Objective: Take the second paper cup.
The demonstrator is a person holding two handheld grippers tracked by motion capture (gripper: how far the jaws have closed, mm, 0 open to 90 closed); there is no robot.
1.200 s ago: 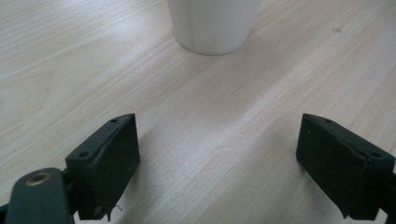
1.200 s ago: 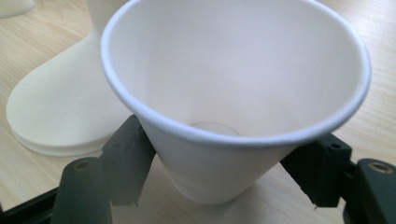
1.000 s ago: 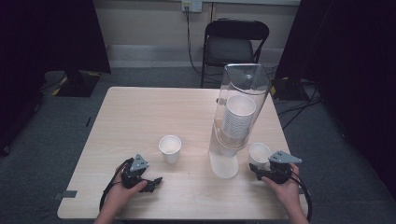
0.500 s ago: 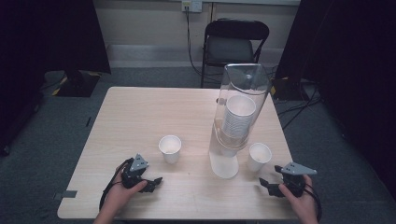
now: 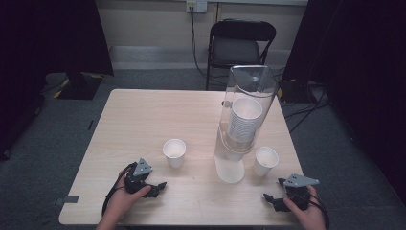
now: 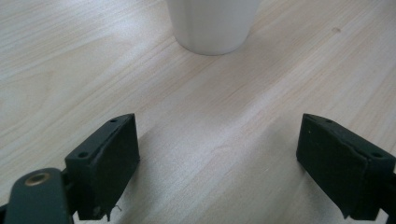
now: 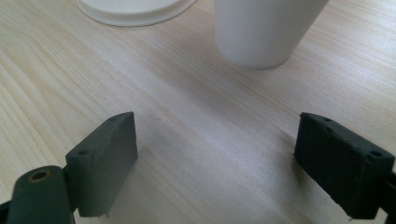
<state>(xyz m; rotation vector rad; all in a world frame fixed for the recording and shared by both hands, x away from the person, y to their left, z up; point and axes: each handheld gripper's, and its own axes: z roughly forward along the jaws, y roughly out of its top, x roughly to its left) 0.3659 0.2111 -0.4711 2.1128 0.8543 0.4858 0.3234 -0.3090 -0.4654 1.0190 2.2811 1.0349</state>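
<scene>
Two white paper cups stand upright on the wooden table (image 5: 143,120): one (image 5: 174,152) left of centre, one (image 5: 266,160) to the right of a tall clear tube (image 5: 244,120) that holds a stack of white cups. My left gripper (image 5: 158,188) rests near the front edge, open and empty, and the left cup (image 6: 212,23) stands ahead of its wide-apart jaws (image 6: 217,158). My right gripper (image 5: 269,199) lies at the front right, open and empty. Beyond its jaws (image 7: 215,158) stand the right cup (image 7: 266,28) and the tube's white base (image 7: 135,9).
A black folding chair (image 5: 242,45) stands behind the table's far edge, with cables on the grey carpet to the right. Bare tabletop stretches across the far left half.
My right gripper has drawn back from the right cup toward the table's front edge. The cup stays standing beside the tube. The left gripper has not moved.
</scene>
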